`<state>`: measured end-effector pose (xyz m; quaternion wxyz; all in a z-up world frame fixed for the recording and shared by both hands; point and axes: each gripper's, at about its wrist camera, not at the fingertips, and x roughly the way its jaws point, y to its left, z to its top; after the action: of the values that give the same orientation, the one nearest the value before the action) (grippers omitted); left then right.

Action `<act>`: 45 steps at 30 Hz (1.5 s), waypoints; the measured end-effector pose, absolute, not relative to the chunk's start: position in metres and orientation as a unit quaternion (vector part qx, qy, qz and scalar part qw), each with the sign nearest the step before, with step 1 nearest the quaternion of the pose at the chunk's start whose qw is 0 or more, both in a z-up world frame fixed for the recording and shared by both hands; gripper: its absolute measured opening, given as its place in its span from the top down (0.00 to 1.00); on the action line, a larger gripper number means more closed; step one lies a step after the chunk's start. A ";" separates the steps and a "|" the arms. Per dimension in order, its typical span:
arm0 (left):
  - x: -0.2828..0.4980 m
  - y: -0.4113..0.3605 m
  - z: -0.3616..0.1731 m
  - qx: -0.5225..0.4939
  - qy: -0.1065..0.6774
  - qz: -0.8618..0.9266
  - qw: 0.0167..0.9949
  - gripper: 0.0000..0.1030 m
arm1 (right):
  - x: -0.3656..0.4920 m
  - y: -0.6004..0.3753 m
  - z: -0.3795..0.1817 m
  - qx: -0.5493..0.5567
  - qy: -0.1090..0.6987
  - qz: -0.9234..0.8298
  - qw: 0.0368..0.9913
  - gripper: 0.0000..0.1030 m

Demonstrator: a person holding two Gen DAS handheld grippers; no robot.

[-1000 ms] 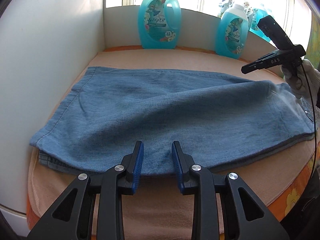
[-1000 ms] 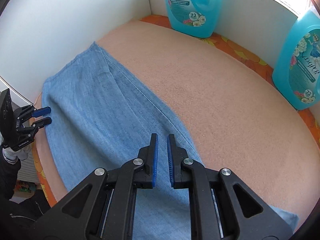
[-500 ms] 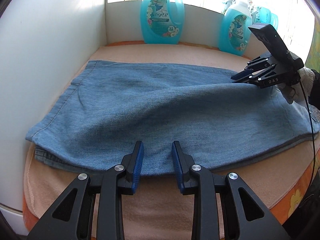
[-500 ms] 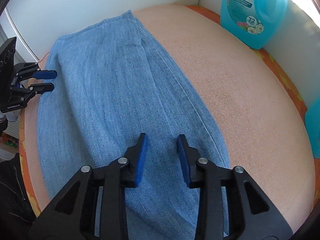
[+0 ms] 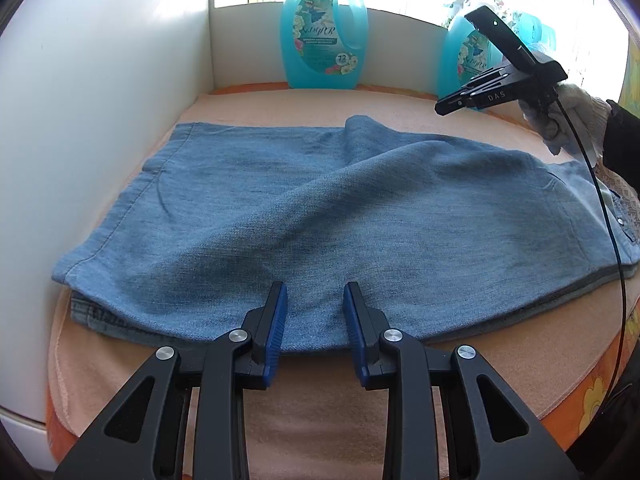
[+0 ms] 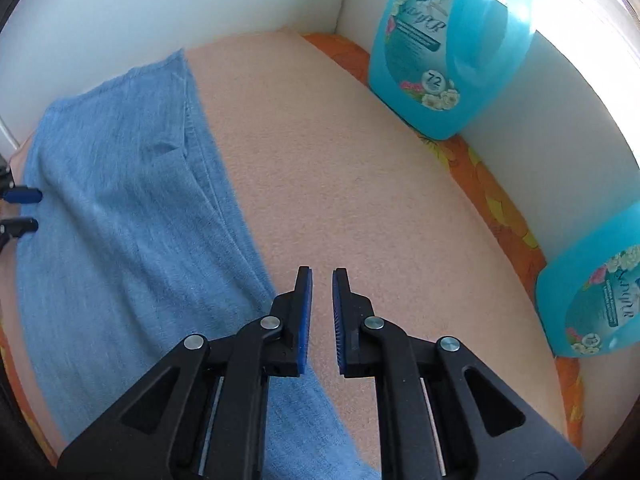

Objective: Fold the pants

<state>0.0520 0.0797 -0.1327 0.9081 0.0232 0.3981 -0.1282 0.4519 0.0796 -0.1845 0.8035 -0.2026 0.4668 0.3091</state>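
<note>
Blue denim pants [image 5: 320, 216] lie folded lengthwise on a peach cloth, hems at the left, waist at the right; a raised wrinkle runs across the top layer. My left gripper [image 5: 315, 294] is open and empty, its tips just over the pants' near edge. My right gripper [image 6: 321, 276] is open with a narrow gap and empty, above the bare cloth beside the pants' [image 6: 120, 220] far edge. It also shows in the left wrist view [image 5: 444, 106], raised above the cloth at the back right. The left gripper's fingertips [image 6: 24, 195] show at the left edge of the right wrist view.
The peach cloth [image 5: 320, 400] covers a surface with an orange flowered border [image 6: 496, 200]. White walls [image 5: 100, 120] close the left and back. Two blue detergent bottles stand at the back: one [image 5: 322, 38] in the middle and one [image 5: 468, 60] to the right.
My right gripper lifted off the pants and moved toward the back over bare cloth, jaws narrower than half a second ago. A wrinkle rose in the top layer. The left gripper stayed put.
</note>
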 end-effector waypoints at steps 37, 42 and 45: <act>0.057 0.203 -0.134 -0.152 0.363 0.039 0.918 0.50 | 0.446 0.352 -0.208 -0.202 0.415 0.481 0.745 0.56; 0.060 0.195 -0.138 -0.137 0.362 0.017 0.922 0.50 | 0.438 0.332 -0.209 -0.185 0.438 0.470 0.743 0.56; 0.059 0.193 -0.135 -0.132 0.360 0.017 0.924 0.50 | 0.416 0.293 -0.196 -0.190 0.427 0.455 0.758 0.56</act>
<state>0.0586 0.1926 -0.1354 0.9236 -0.1315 0.3596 0.0167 0.4159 0.2931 -0.1962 0.7580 -0.1897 0.4270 0.4551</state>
